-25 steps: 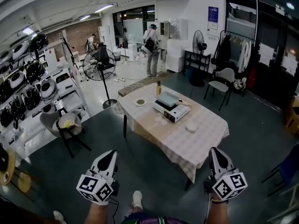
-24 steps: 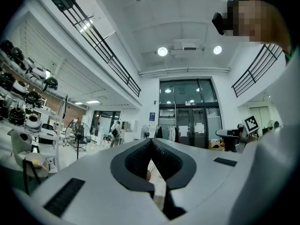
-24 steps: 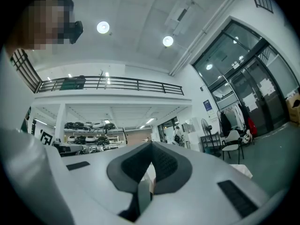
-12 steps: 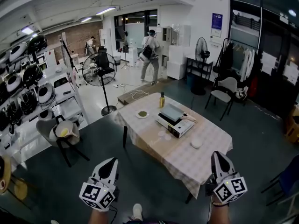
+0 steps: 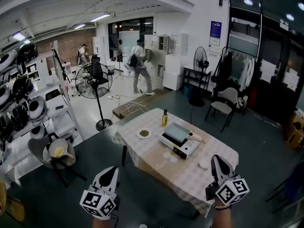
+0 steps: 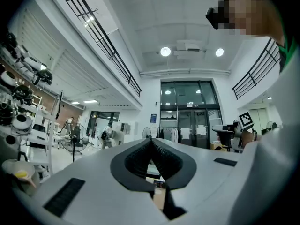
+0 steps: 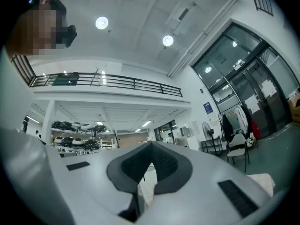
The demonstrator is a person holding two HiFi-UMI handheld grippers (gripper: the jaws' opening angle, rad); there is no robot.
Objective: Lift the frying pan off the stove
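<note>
The left tool (image 5: 112,170) and right tool (image 5: 216,160) are pressed together, empty, and well short of the counter (image 5: 152,159). The frying pan (image 5: 176,132) sits on the portable stove (image 5: 183,149). It is likely rigid and weighty, and best pinched by its handle (image 5: 196,137).

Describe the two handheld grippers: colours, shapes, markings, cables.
The left gripper and the right gripper match: white moulded shells that taper to a point, each with a white marker cube of black square patterns at the rear. The jaws are lined with black ribbed pads, and the shells carry black rectangular inserts. A black cable trails from the left gripper.
</note>
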